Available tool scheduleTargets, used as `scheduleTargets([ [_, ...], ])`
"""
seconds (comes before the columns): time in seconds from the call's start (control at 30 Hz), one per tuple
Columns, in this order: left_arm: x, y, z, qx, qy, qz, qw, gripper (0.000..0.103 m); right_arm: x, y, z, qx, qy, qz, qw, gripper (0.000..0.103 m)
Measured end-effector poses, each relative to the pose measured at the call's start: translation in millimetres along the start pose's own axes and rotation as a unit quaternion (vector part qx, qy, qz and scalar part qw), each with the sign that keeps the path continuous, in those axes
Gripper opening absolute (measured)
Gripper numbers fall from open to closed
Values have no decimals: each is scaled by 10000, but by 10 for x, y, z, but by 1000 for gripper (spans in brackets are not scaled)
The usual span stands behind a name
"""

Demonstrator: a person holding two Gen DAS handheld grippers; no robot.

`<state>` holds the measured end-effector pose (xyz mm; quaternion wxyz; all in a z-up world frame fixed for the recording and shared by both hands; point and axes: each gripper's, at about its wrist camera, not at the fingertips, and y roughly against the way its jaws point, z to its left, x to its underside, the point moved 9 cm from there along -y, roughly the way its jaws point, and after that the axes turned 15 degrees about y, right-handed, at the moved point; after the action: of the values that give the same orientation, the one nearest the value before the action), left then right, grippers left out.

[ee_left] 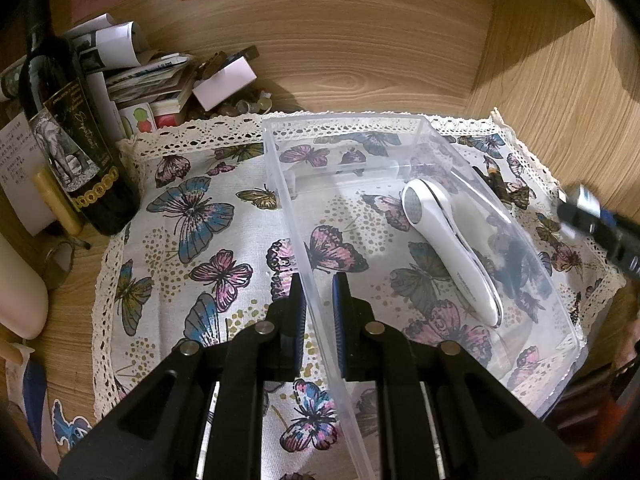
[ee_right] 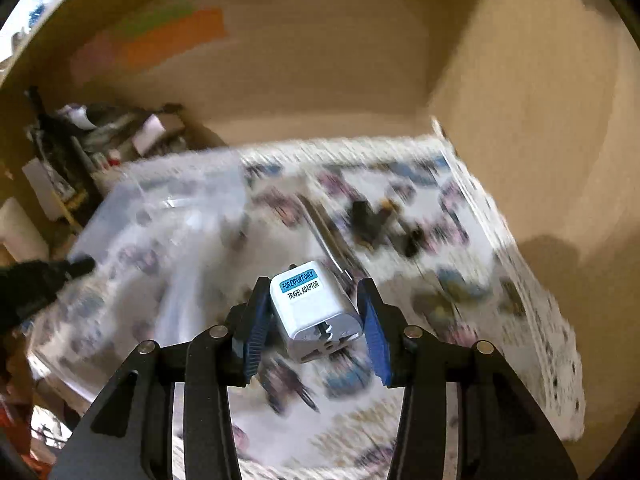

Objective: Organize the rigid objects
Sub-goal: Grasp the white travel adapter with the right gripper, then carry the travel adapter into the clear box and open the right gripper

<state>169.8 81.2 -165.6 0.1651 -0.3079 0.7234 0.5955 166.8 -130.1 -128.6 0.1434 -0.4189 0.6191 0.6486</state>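
Risk: right gripper [ee_right: 318,316] clamps white travel adaptor [ee_right: 316,312] above the butterfly cloth [ee_right: 520,280], beside the clear bin [ee_left: 460,152] whose wall left gripper [ee_left: 318,300] straddles narrowly; motion blur suggests it could slip.

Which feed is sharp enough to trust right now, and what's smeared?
Left wrist view: sharp; the clear bin, the white device in it and the bottle read cleanly, with fisheye bending at the edges. Right wrist view: heavy motion blur over the cloth and bin; only the adaptor between the right gripper fingers is crisp.
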Motion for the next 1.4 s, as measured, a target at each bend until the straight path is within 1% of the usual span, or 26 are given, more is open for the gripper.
scheduleTargets([
  [0.1,-6,-9,1,20,27,8,10000,13,-270,33,147,-152,166,-287,9993,40],
  [0.2,-8,-12,0,26,20,16,10000,13,-463,34,286,-235,391,-435,9980,40],
  [0.33,-6,-12,-3,24,-3,18,10000,13,-662,-8,489,-275,818,-489,9951,40],
  [0.43,-6,-12,-4,26,6,16,10000,13,-744,-84,613,-459,984,-443,9931,40],
  [0.67,-13,-17,-6,43,24,23,10000,13,-737,-327,874,-783,1363,-147,9875,40],
  [0.83,-15,-19,-4,20,11,23,10000,13,-645,-510,1046,-1090,1556,224,9815,40],
  [1.03,-16,-26,3,11,18,22,10000,13,-503,-662,1208,-1257,1940,662,9707,40],
  [1.13,-18,-31,9,7,25,29,10000,13,-466,-699,1218,-1293,1954,733,9694,41],
  [1.4,-19,-31,7,-16,13,32,10000,13,-539,-612,1070,-1196,1672,543,9771,42],
])
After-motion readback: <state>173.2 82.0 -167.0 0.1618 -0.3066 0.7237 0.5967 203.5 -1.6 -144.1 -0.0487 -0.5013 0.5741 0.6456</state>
